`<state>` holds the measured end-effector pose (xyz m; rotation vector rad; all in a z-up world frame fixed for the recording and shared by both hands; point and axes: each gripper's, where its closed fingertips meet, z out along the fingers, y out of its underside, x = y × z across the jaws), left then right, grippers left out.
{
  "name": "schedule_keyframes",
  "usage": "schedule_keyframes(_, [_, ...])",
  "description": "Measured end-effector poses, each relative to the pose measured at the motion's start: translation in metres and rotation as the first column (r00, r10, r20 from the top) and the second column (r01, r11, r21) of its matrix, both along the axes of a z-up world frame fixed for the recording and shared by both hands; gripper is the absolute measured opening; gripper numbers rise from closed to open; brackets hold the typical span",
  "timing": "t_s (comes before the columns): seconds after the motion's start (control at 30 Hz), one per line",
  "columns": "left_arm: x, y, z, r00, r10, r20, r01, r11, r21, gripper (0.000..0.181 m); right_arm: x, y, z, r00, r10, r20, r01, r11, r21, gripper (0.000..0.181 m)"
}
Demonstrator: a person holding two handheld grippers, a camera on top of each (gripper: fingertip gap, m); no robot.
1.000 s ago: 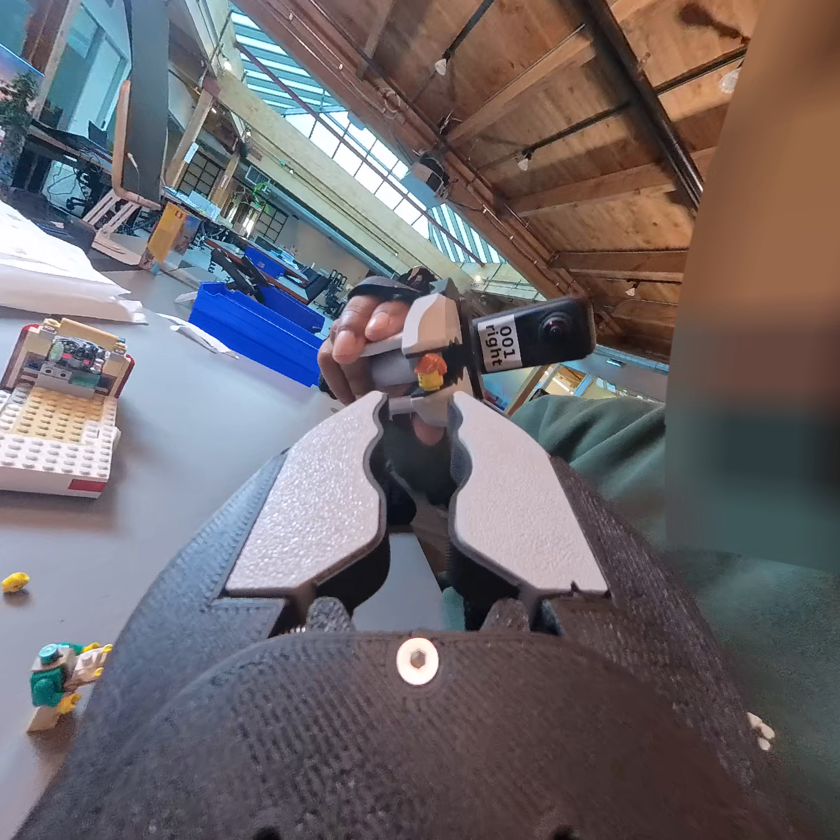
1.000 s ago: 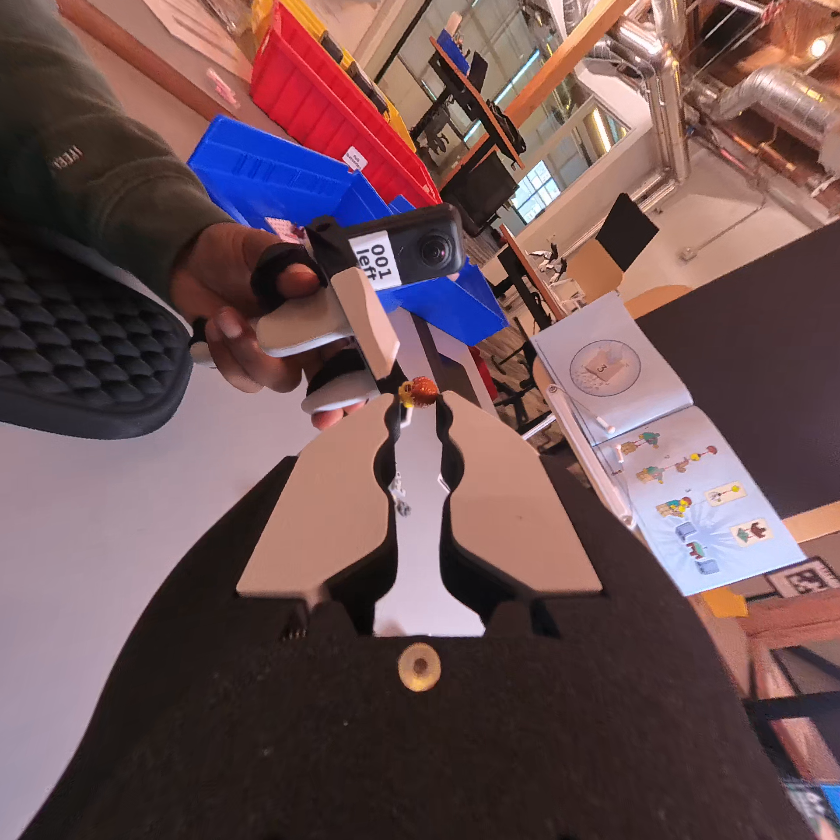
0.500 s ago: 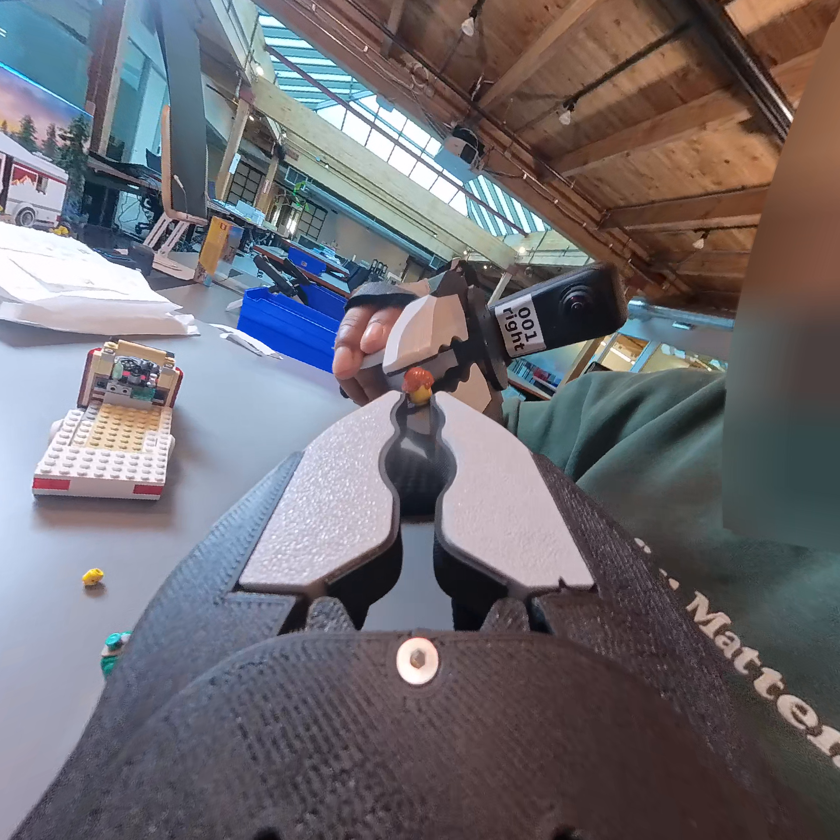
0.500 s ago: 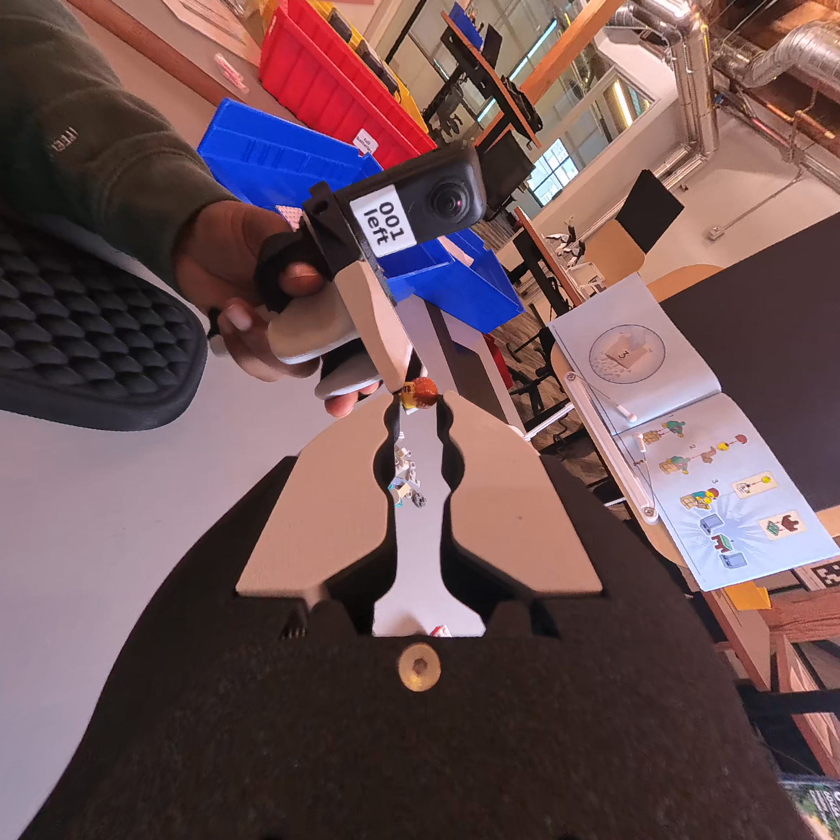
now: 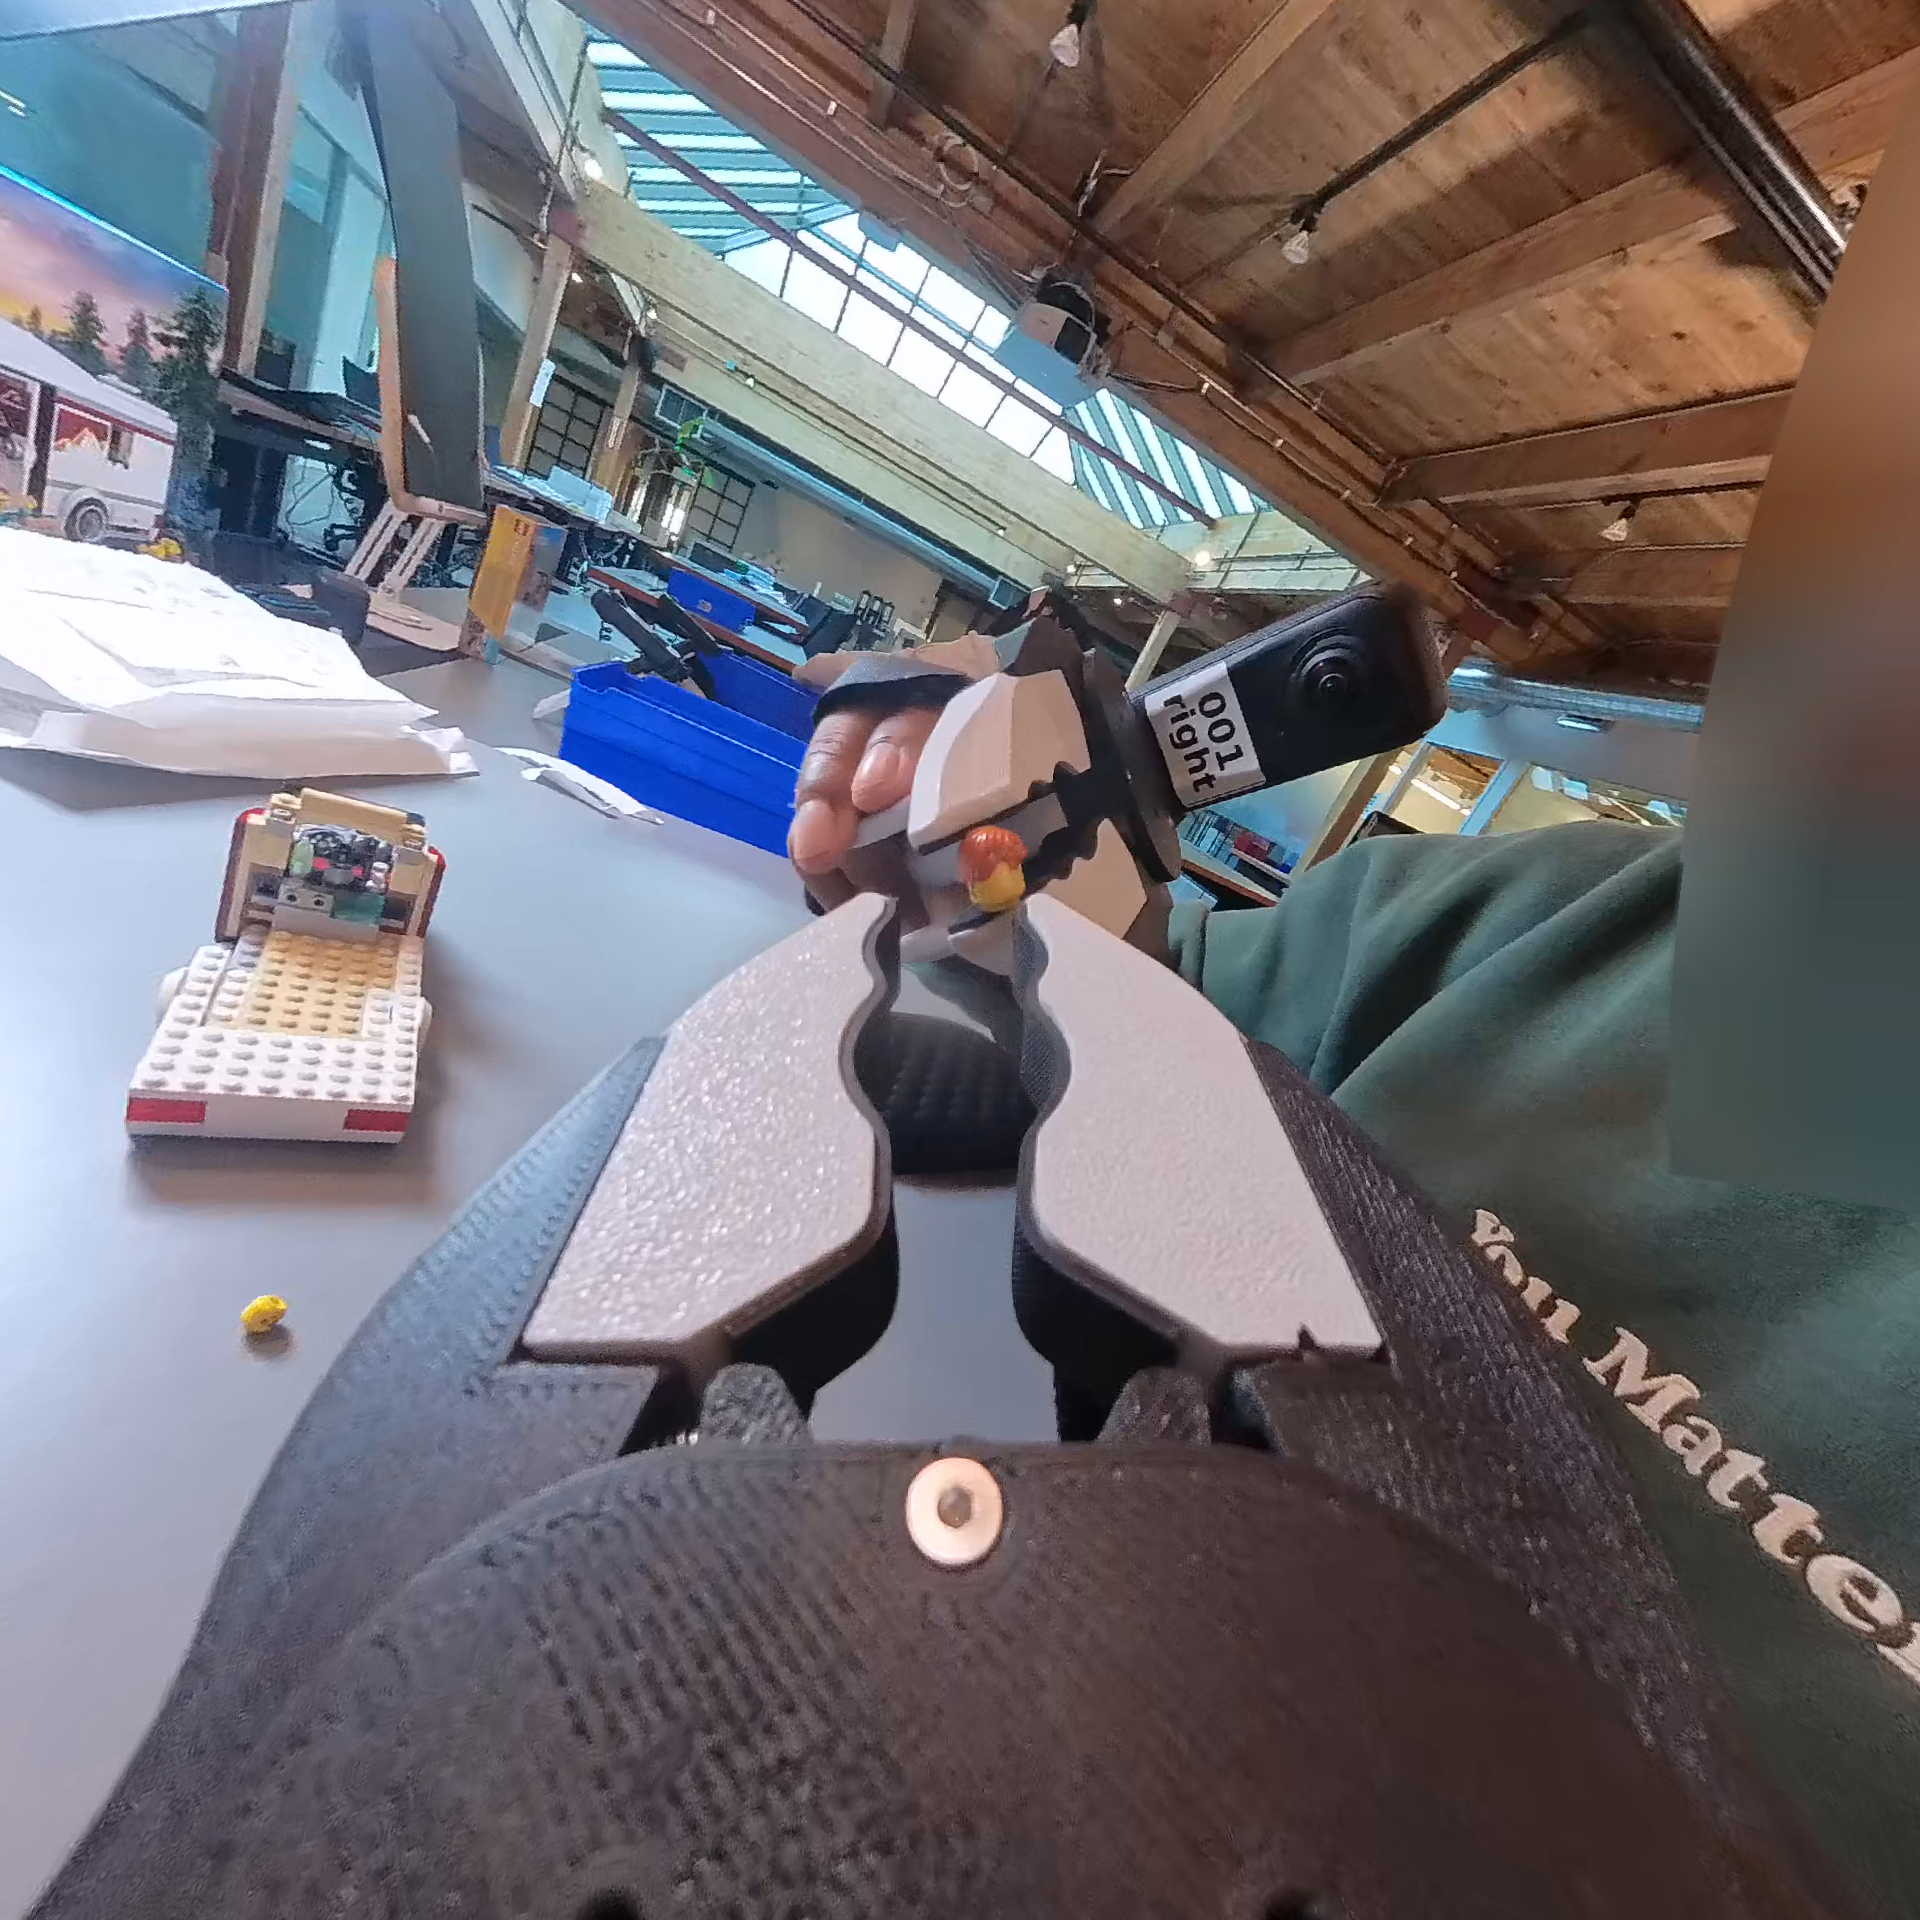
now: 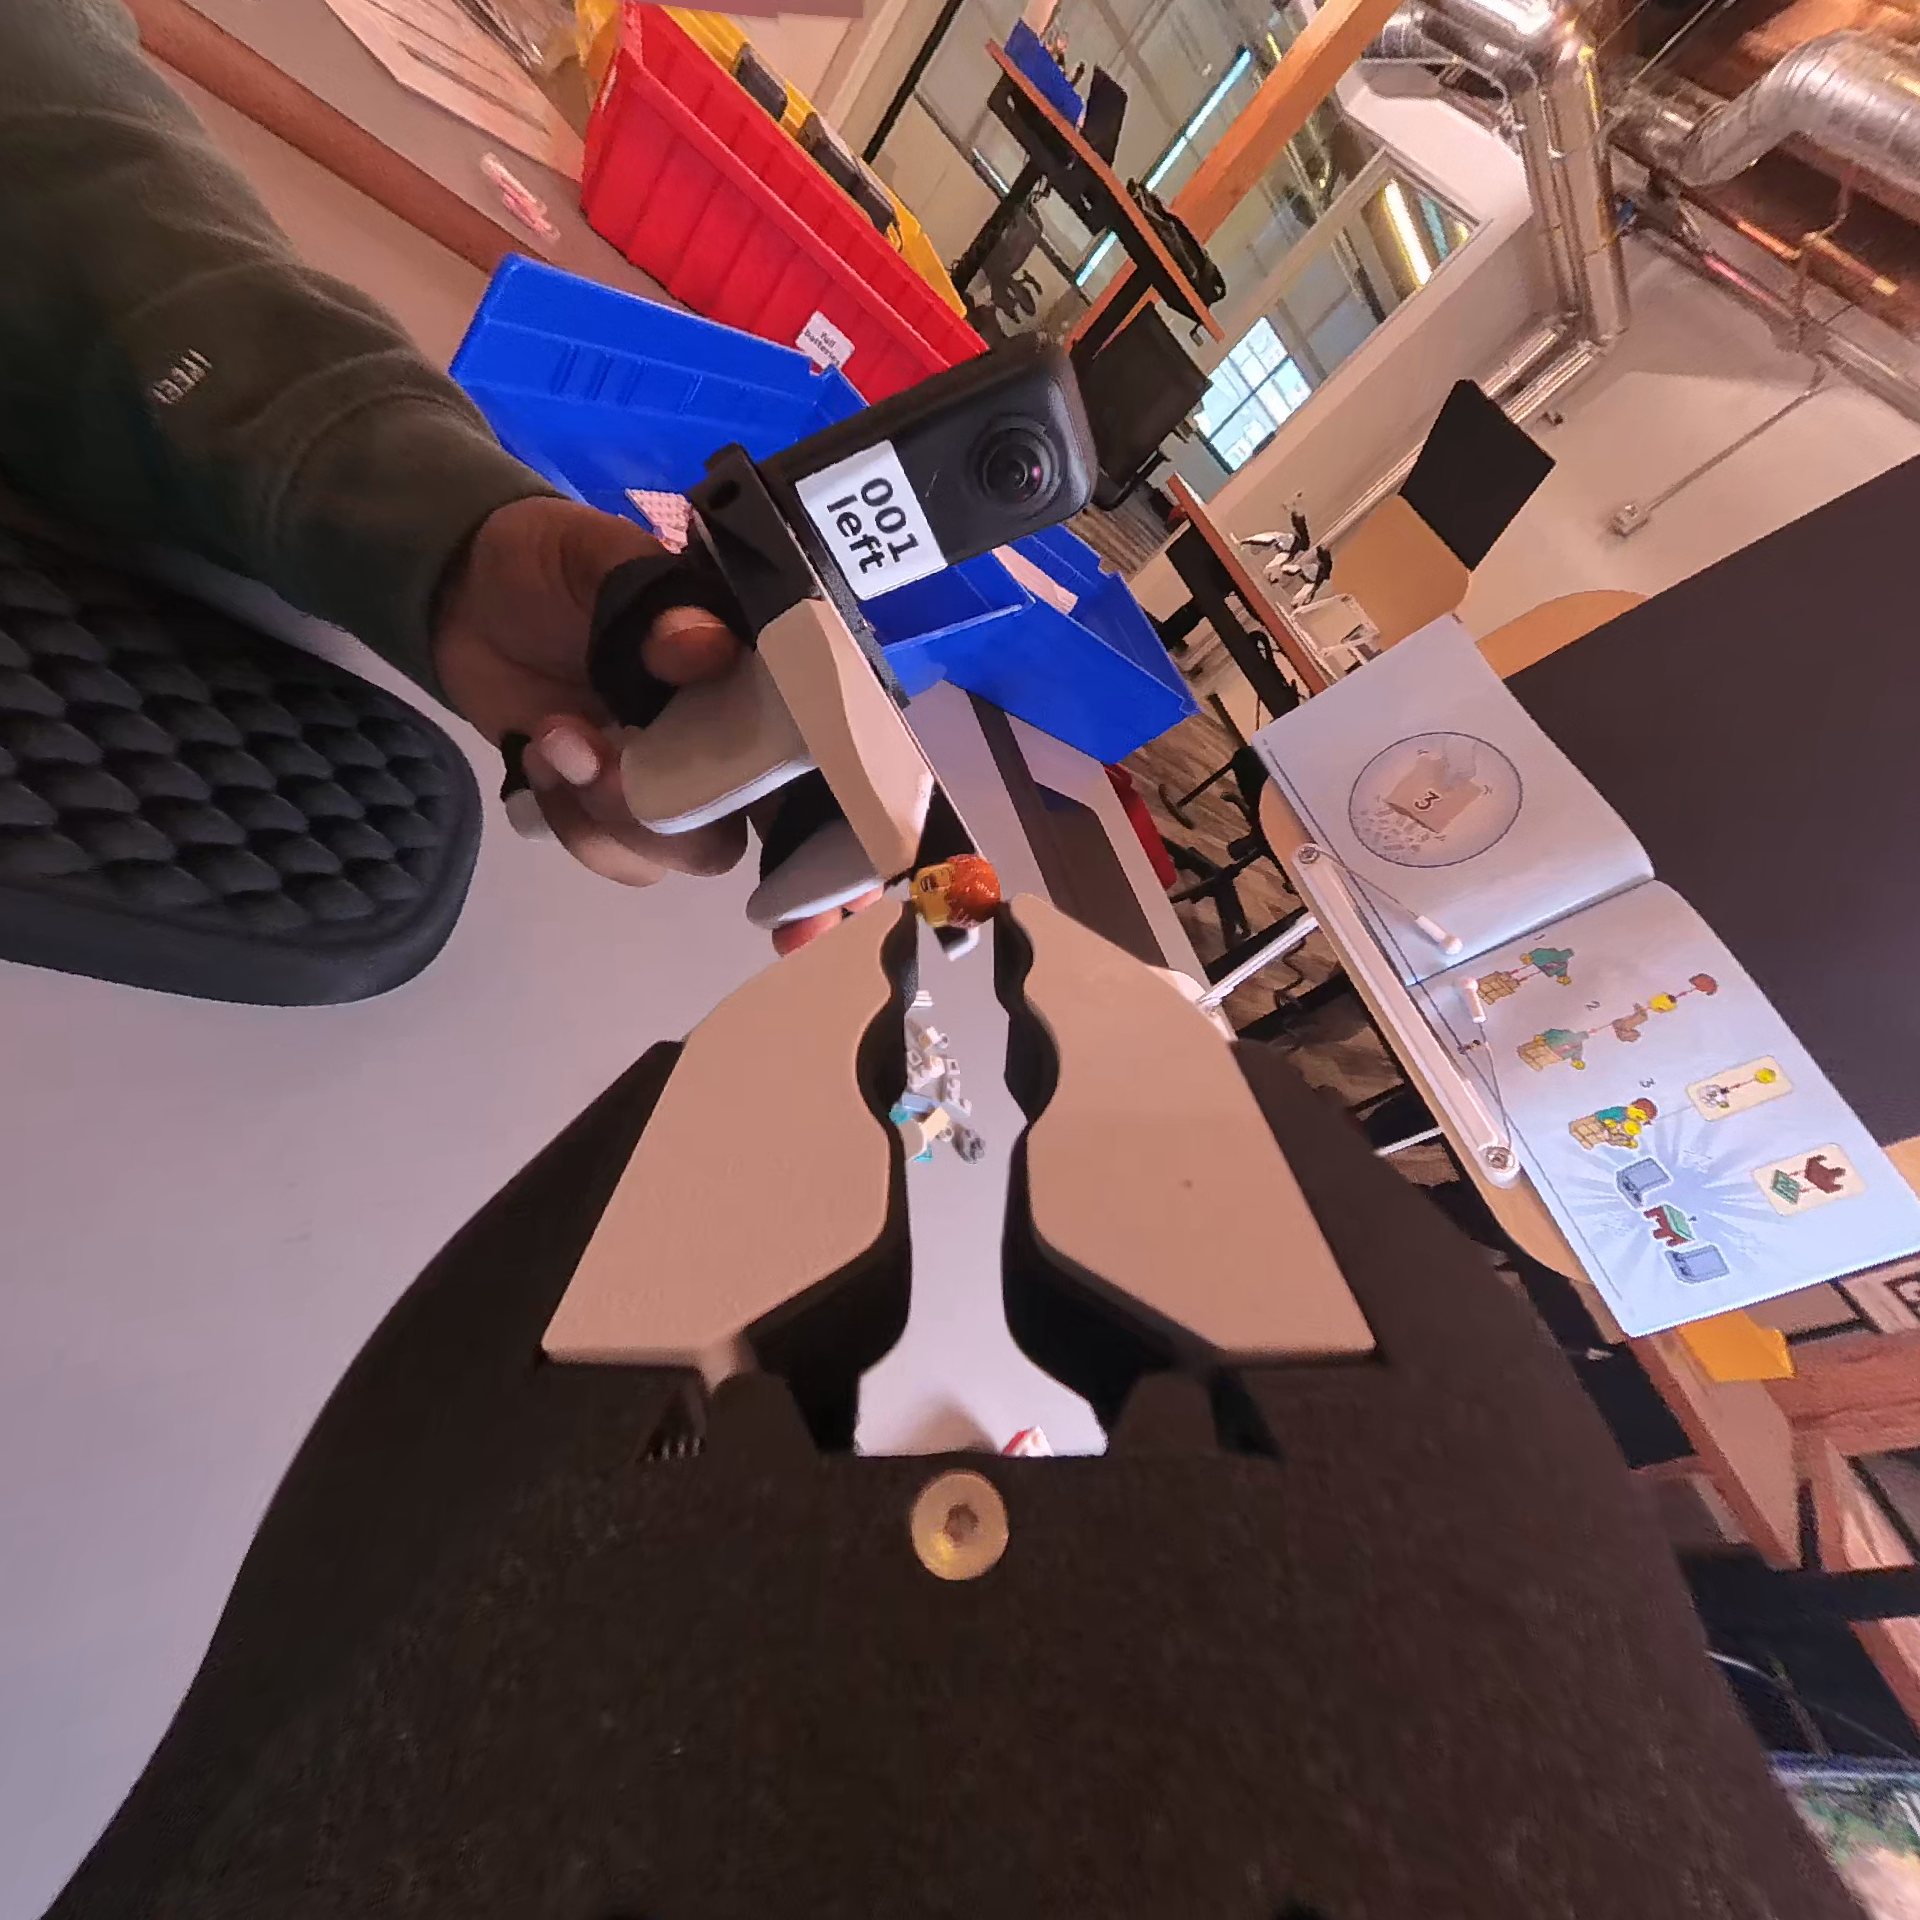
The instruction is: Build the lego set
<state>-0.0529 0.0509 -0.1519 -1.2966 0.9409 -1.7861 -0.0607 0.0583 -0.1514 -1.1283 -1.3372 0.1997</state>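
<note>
- Left wrist view: the left gripper has pebbled grey plastic fingers with wavy inner edges, set in a ribbed black printed body. Its jaws stand narrowly apart.
- A small yellow plastic minifigure head with glossy orange-brown hair sits just past the right fingertip, in the air above the near table edge.
- The right gripper, grey and black, meets it tip to tip from the far side. A hand grips its handle.
- Whether either claw is actually pinching the head, I cannot tell.
- The black camera on the right gripper carries a white printed label.
- The dark green fleece sweatshirt at right bears white lettering.
- Far left on the smooth grey table sits a studded white, tan and red brick vehicle base.
- A tiny yellow piece lies nearer. A blue plastic bin stands far off.
- Right wrist view: the right gripper has smooth beige-grey fingers a narrow gap apart. The head is at their tips, touching the left gripper.
- Through the gap, a small pale grey and blue brick cluster lies on the table.
- An open illustrated instruction booklet is propped at right.
- Ribbed blue and red bins stand far left. A black honeycomb-textured pad is at near left.
</note>
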Motion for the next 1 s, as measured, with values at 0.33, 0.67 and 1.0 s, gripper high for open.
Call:
schedule_keyframes(0.33, [-0.003, 0.001, 0.002, 0.996, 0.071, -0.049, -0.063, 0.985, 0.158, 0.015, 0.0, 0.0, -0.006, 1.0, 0.018, -0.01, -0.019, 0.997, -0.077, 0.013])
schedule_keyframes(0.67, [0.003, 0.0, -0.006, 0.981, 0.114, -0.156, -0.082, 0.977, 0.197, 0.0, 0.005, 0.002, -0.015, 0.996, -0.001, 0.084, 0.003, 0.999, -0.032, 0.014])
schedule_keyframes(1.0, [0.004, 0.002, -0.008, 0.974, 0.128, -0.185, -0.093, 0.978, 0.184, 0.0, 0.009, 0.004, -0.02, 0.994, -0.033, 0.102, 0.036, 0.999, -0.03, 0.013])
